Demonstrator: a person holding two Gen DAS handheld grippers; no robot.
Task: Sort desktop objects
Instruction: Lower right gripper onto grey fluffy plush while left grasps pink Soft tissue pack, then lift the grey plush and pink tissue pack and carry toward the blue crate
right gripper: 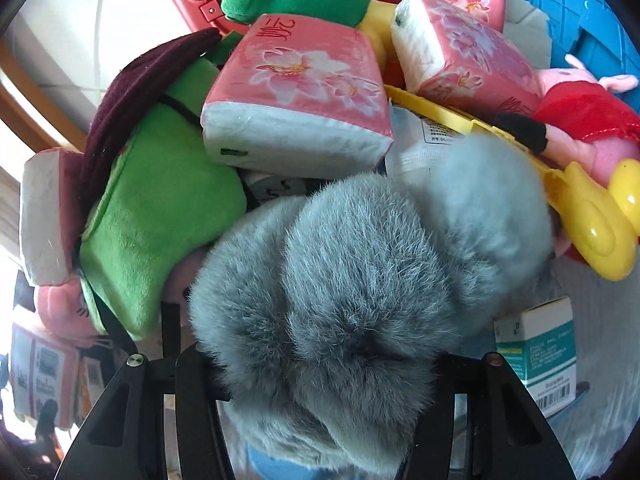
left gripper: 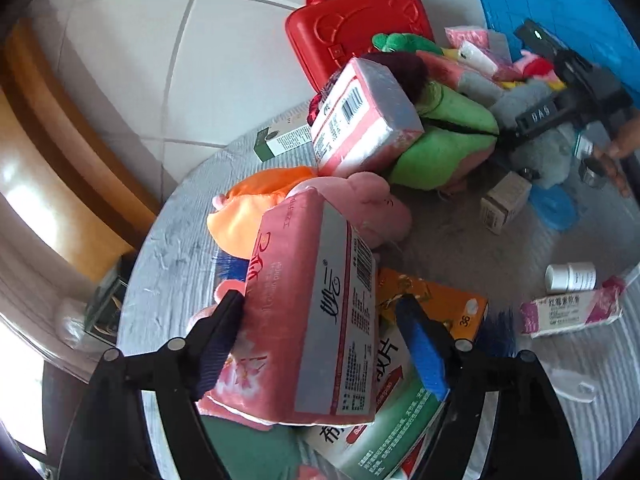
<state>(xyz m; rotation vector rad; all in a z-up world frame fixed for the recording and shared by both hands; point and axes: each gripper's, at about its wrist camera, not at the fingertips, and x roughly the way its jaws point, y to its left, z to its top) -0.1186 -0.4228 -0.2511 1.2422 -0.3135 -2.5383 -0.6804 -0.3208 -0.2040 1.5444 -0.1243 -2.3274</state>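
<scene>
On the cluttered surface (left gripper: 168, 240), the pink tissue pack (left gripper: 312, 320) stands between the spread fingers of the left tool (left gripper: 320, 344), long axis running away from it, one pad touching and the other clear, while the right tool (right gripper: 320, 364) is closed into the grey furry toy (right gripper: 360, 280).

The grey fluffy toy (right gripper: 360, 280) is hiding the right gripper's fingertips. The green box (left gripper: 384, 432) is lying half hidden under the pink tissue pack (left gripper: 316, 320) between the left fingers.

Home: tiled floor (left gripper: 132, 52), plush toys (right gripper: 160, 216).
</scene>
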